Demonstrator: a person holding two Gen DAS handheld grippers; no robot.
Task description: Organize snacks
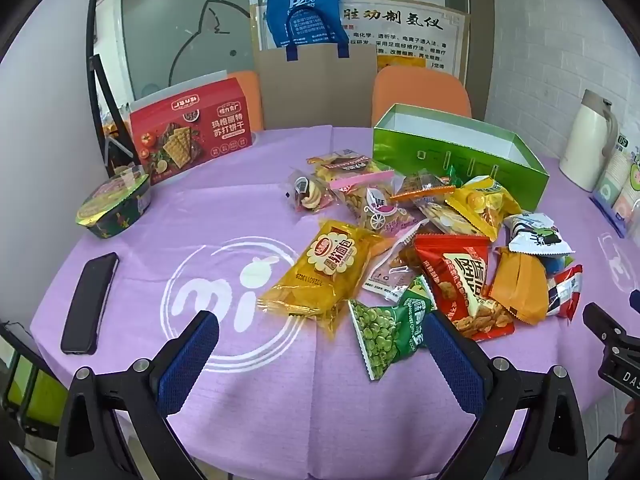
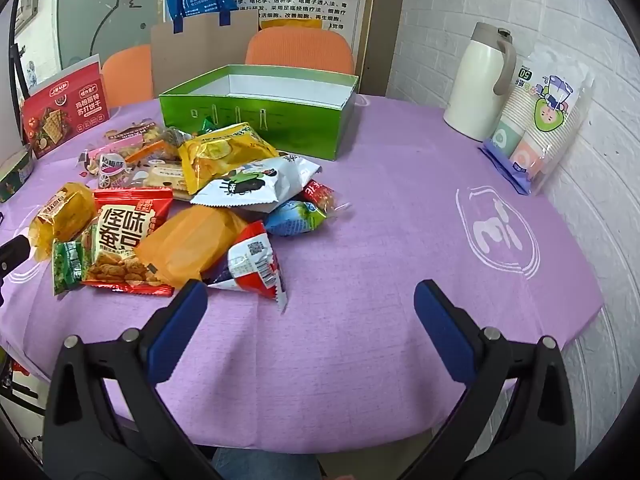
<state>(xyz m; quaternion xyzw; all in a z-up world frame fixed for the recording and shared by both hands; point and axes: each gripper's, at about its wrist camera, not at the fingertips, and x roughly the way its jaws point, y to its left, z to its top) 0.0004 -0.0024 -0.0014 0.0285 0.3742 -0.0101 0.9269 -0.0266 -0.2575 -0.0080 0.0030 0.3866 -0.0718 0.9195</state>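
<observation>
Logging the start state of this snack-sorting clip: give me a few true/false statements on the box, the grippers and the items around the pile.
1. The green cardboard box is open and no snack shows inside it. True.
2. The left gripper is shut on the green pea packet. False: its fingers stand apart and hold nothing.
3. The right gripper is open over bare purple tablecloth. True.
4. The black phone lies on top of the snack pile. False: it lies apart, alone on the cloth.
5. The cream thermos jug has tipped over. False: it stands upright beside the sleeve of paper cups.
</observation>
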